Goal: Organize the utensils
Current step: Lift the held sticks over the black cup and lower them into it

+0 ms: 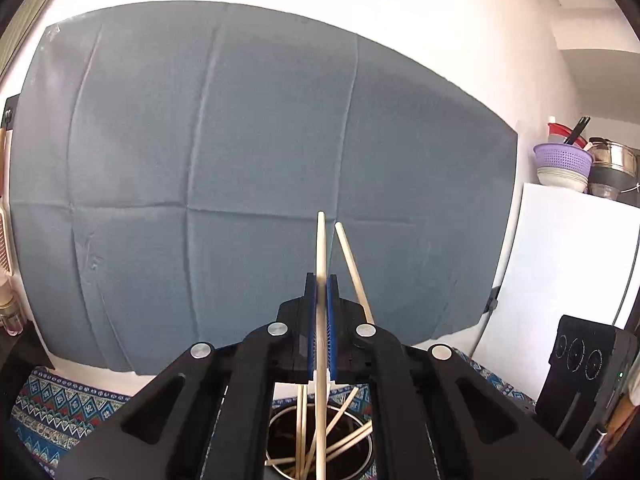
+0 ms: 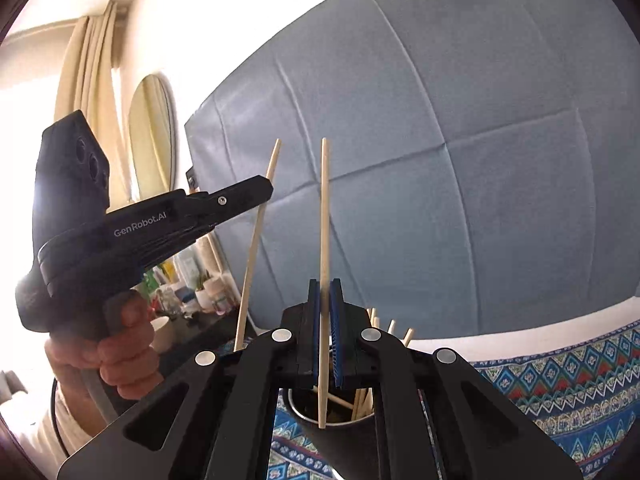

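Note:
My left gripper is shut on a pale wooden chopstick that stands upright between its blue pads. A second chopstick leans just to its right. Below the jaws stands a dark metal cup with several chopsticks in it. In the right wrist view, my right gripper is shut on an upright chopstick whose lower end hangs over the cup. To the left, a hand holds the left gripper, shut on its own chopstick.
A grey-blue cloth hangs behind the table. A patterned tablecloth covers the table. A white fridge carries bowls and pots at the right, beside a black device. A mirror, curtain and bottles stand at the left.

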`<action>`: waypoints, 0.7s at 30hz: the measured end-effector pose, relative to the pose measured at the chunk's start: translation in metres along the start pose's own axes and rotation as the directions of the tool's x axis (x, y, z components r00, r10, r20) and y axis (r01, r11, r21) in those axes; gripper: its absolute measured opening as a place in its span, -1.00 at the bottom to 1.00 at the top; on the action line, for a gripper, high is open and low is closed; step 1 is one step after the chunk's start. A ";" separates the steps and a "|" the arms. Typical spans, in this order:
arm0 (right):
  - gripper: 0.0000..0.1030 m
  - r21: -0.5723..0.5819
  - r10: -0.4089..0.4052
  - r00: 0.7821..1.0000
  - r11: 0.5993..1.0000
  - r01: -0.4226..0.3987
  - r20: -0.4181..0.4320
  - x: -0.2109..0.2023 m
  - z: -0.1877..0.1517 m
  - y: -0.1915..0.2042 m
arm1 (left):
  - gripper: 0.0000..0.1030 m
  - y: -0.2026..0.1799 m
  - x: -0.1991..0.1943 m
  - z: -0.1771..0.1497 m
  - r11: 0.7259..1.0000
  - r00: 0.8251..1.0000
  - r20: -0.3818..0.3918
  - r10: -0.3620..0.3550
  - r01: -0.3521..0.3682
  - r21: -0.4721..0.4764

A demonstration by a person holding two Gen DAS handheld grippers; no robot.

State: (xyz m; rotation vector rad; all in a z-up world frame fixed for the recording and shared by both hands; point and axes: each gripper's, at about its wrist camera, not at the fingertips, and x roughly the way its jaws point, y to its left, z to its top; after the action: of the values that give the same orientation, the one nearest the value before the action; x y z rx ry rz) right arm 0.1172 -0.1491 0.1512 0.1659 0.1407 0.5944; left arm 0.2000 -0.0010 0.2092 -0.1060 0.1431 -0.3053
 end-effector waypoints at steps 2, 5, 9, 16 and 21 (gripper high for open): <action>-0.91 -0.011 -0.003 1.000 1.000 0.003 0.027 0.006 -0.005 -0.001 | -0.91 0.000 -0.001 -0.008 1.000 0.998 0.063 -0.005 0.005 -0.007; -0.91 -0.040 0.006 0.996 0.999 -0.003 0.087 0.012 -0.016 -0.001 | -0.91 -0.002 0.006 -0.020 1.000 0.996 0.084 -0.021 0.020 0.017; -0.91 -0.085 -0.013 0.992 0.996 0.024 0.128 0.022 -0.034 -0.004 | -0.91 0.002 0.013 -0.037 0.999 0.995 0.101 -0.024 0.020 0.043; -0.91 -0.085 -0.063 0.993 0.994 0.071 0.097 0.037 -0.056 -0.019 | -0.90 0.016 0.005 -0.050 0.999 0.980 0.194 -0.037 0.035 0.014; -0.91 -0.090 -0.070 0.992 0.993 0.080 0.108 0.035 -0.058 -0.020 | -0.90 0.014 0.005 -0.049 1.000 0.971 0.239 -0.024 0.021 0.016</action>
State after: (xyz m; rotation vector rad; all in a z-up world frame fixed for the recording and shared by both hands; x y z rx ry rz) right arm 0.1466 -0.1390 0.0873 0.0995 0.0166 0.5150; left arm 0.2011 0.0068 0.1589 -0.1298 -0.0992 -0.3135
